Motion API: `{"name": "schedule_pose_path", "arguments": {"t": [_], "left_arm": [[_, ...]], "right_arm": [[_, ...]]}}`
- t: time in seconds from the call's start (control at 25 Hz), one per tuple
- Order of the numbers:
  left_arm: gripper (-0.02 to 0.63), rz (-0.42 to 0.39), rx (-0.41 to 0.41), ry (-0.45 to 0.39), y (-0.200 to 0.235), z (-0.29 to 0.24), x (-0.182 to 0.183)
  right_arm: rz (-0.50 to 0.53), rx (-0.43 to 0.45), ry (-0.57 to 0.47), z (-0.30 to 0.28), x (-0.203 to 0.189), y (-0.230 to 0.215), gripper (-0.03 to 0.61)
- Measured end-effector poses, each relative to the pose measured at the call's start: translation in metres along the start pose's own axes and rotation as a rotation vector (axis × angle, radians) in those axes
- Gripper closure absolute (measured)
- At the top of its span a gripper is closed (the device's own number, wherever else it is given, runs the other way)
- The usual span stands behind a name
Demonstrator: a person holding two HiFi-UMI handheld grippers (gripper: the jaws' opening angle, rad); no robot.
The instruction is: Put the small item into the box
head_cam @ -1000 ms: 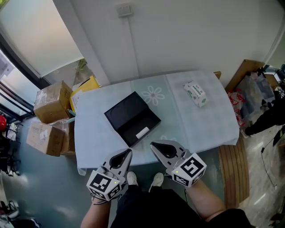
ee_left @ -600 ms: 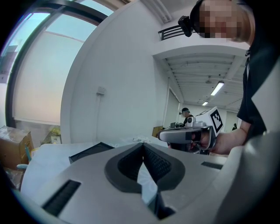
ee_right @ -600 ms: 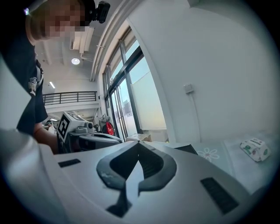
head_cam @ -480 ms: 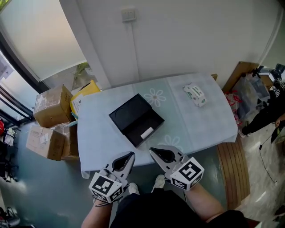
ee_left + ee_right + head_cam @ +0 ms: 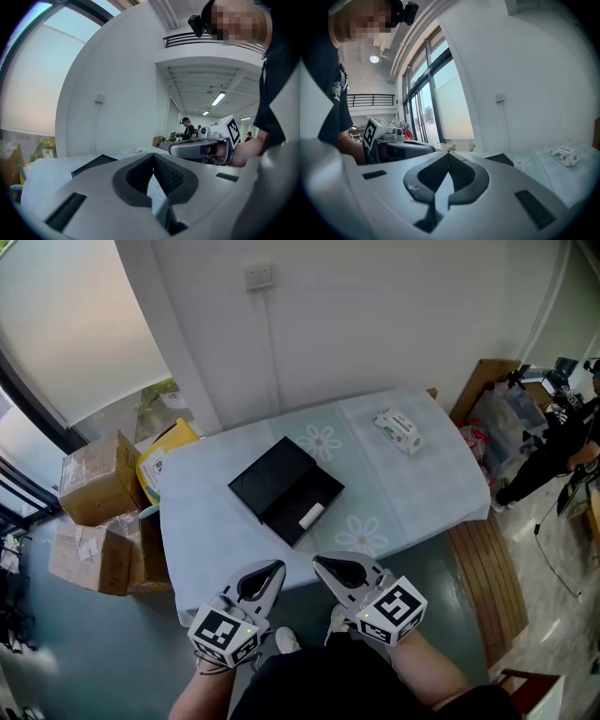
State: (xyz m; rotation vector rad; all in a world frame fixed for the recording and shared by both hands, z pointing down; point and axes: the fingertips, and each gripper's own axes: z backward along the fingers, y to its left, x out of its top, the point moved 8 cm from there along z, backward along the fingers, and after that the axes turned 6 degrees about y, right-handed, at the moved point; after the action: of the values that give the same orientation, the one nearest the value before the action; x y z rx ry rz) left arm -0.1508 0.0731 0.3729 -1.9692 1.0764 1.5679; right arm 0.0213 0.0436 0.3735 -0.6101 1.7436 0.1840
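An open black box (image 5: 285,489) lies on the table's pale blue cloth (image 5: 206,521), its lid folded back to the left. A small white item (image 5: 310,516) rests inside the box's tray. Both grippers hang side by side in front of the table's near edge, close to my body and away from the box. My left gripper (image 5: 277,565) is shut with nothing between its jaws, and my right gripper (image 5: 317,562) is shut and empty too. The left gripper view shows its closed tips (image 5: 153,154) and the box's edge (image 5: 93,165). The right gripper view shows its closed tips (image 5: 448,153).
A wrapped tissue pack (image 5: 397,430) lies at the table's far right. Cardboard boxes (image 5: 94,479) and a yellow package (image 5: 164,448) are stacked on the floor at the left. A wooden bench (image 5: 480,568) stands right of the table, and a person (image 5: 562,427) is beyond it.
Both grippers have drawn back from above the table's front edge to a spot in front of it. They stay shut. The box and the item have not moved.
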Motion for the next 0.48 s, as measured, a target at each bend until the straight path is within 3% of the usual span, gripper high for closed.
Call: {"name": "schedule_pose_path", "arguments": {"t": [0.48], "left_arm": [[0.606, 0.015, -0.069, -0.018, 0.014, 0.028, -0.017]], "right_arm": [[-0.015, -0.063, 0.02, -0.013, -0.008, 0.038, 0.569]]}}
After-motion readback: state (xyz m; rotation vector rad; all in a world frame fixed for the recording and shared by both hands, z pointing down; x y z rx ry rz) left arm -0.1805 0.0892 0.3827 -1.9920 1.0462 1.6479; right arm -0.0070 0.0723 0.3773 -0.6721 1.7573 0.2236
